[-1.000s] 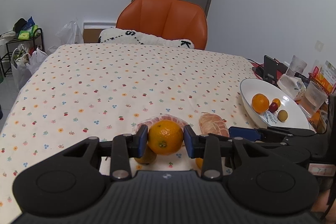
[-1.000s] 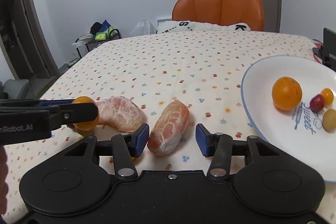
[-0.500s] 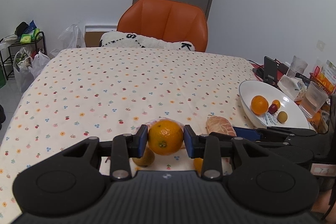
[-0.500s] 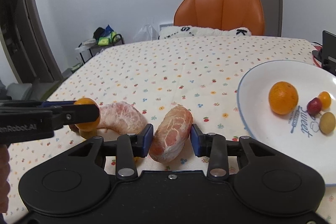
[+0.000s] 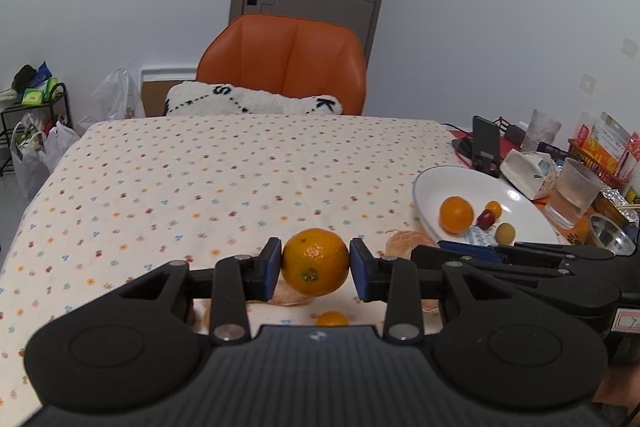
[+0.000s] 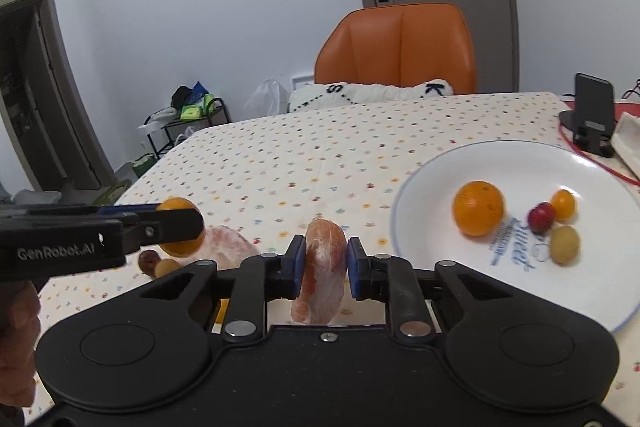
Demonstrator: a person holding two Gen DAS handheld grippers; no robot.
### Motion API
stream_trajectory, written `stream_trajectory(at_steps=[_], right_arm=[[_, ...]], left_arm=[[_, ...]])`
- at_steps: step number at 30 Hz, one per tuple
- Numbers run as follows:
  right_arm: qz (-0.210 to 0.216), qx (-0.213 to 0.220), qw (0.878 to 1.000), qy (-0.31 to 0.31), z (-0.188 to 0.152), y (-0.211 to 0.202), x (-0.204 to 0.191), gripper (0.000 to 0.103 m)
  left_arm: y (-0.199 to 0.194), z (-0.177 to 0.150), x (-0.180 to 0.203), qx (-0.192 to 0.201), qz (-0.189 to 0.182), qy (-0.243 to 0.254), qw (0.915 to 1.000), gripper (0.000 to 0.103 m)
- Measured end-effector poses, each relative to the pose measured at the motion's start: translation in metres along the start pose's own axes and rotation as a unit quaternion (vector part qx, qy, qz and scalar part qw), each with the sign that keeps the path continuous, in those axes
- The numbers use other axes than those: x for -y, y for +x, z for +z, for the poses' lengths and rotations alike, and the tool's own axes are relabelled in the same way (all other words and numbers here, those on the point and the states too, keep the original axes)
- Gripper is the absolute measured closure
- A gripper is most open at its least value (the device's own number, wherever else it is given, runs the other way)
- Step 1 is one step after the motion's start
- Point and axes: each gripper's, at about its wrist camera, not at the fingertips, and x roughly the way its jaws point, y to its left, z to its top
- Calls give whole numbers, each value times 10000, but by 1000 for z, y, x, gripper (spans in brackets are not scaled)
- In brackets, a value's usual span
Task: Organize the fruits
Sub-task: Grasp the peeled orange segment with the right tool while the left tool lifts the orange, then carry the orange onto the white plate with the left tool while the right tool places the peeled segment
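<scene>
Orange (image 5: pixel 315 262) clamped between left fingers (image 5: pixel 269 269)

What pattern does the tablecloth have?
The cream tablecloth carries small scattered fruit and flower prints in red, orange and blue, clearest in the left wrist view.

White lettering reading "GenRobot.AI" stands on the side of the black left gripper (image 6: pixel 176 227) as the right wrist view shows it. The fluffy white cushion (image 5: pixel 256 101) leaning on the orange chair carries black stitched letters, of which "S" and "K" can be read. Blue print on the round white plate (image 6: pixel 432 179) seems to read "Sweet", though it is blurred, and the print on the orange packets (image 5: pixel 608 143) at the desk's far right is too small to read.
</scene>
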Motion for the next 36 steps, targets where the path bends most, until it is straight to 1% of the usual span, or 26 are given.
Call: stream_trajectory(at_steps=[6, 13, 20, 27, 34, 36], right_arm=[[-58, 112, 9999, 113, -4, -14, 11, 83], [-291, 299, 9988, 262, -3, -33, 29, 84], [-595, 466, 9959, 494, -4, -48, 62, 84], [-831, 520, 9926, 710, -9, -52, 91, 84], [-847, 555, 9911, 864, -12, -53, 107, 83], [-790, 511, 9913, 924, -13, -52, 111, 80]], left_arm=[[1, 1, 16, 17, -122, 89, 9999, 68], [6, 4, 36, 52, -285, 190, 9994, 68], [13, 6, 59, 60, -472, 318, 9984, 68], [25, 7, 80, 13, -626, 452, 9970, 68], [40, 8, 96, -44, -744, 542, 9957, 68], [43, 9, 100, -53, -767, 566, 9954, 68]])
